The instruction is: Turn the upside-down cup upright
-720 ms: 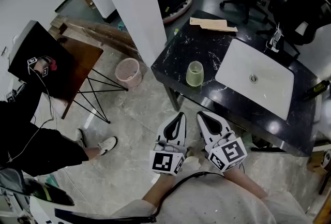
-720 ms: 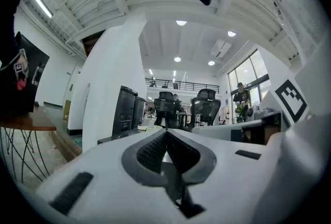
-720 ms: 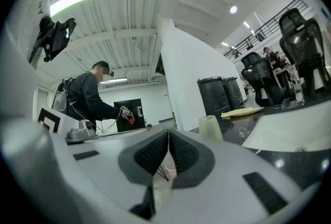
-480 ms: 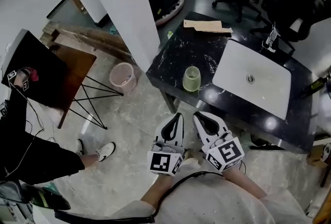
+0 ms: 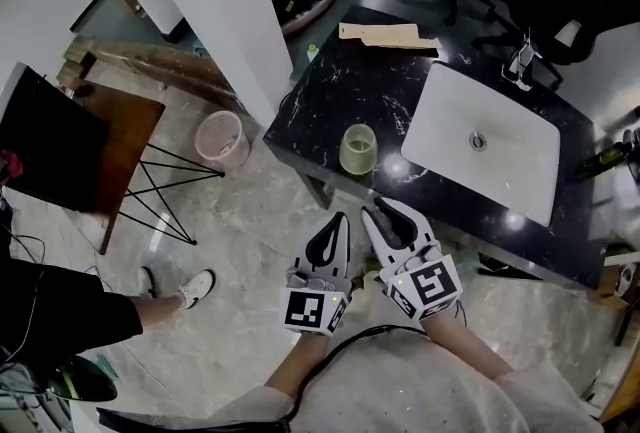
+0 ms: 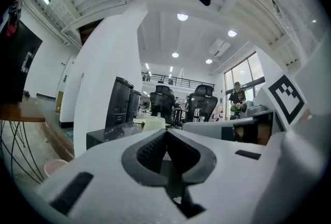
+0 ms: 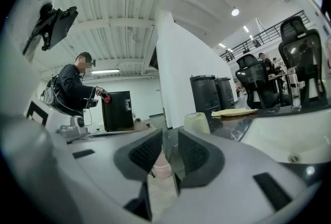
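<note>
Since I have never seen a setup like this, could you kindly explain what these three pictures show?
There is no robot here: a person holds a two-jaw claw in each hand. The top-down picture comes from a camera on the person's head. The other two come from cameras riding on each claw, looking along its jaws. The left claw is shut and the right claw is slightly open; both are empty. Ahead, a black table carries a pale green cup, a white basin and a cardboard piece.
</note>
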The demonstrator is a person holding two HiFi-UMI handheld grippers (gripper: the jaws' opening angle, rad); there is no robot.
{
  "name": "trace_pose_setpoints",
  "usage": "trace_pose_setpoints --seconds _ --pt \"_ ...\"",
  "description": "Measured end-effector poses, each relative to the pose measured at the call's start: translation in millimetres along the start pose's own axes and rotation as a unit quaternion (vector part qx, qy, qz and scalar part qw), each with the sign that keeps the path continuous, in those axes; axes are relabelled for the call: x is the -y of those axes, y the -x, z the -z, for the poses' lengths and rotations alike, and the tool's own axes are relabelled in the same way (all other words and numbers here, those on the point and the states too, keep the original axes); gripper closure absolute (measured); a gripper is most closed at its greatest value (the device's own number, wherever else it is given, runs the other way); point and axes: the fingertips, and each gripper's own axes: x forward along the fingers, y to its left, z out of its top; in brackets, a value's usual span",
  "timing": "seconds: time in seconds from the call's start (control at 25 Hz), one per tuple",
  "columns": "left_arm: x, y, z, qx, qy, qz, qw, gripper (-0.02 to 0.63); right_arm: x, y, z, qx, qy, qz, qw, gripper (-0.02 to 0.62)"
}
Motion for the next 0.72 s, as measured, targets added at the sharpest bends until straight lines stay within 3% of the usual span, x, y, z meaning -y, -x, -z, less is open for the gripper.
trace_pose_setpoints --seconds 0.16,0.36,0.48,0.72 --pt "-9.5 -11.6 3.2 -0.005 0.000 -0.010 0.9999 0.600 14.1 -10.9 6.2 -0.010 -0.004 0.013 1.000 0.476" --pt "-22.4 -27.1 0.1 -0.006 0.000 -0.031 0.9995 0.599 26.6 -30.7 1.2 -0.033 0.026 -0.008 0.999 0.358" --pt "-28.7 -34.8 1.8 -0.005 0.004 -0.043 0.9991 0.600 39.3 -41.9 -1.1 -0.044 0.047 -0.011 0.998 0.333" --pt "-33.3 -47.6 10.7 -0.005 0.011 -0.055 0.9984 0.600 57.5 -60.4 11.1 -0.079 0.040 -0.020 0.996 0.279"
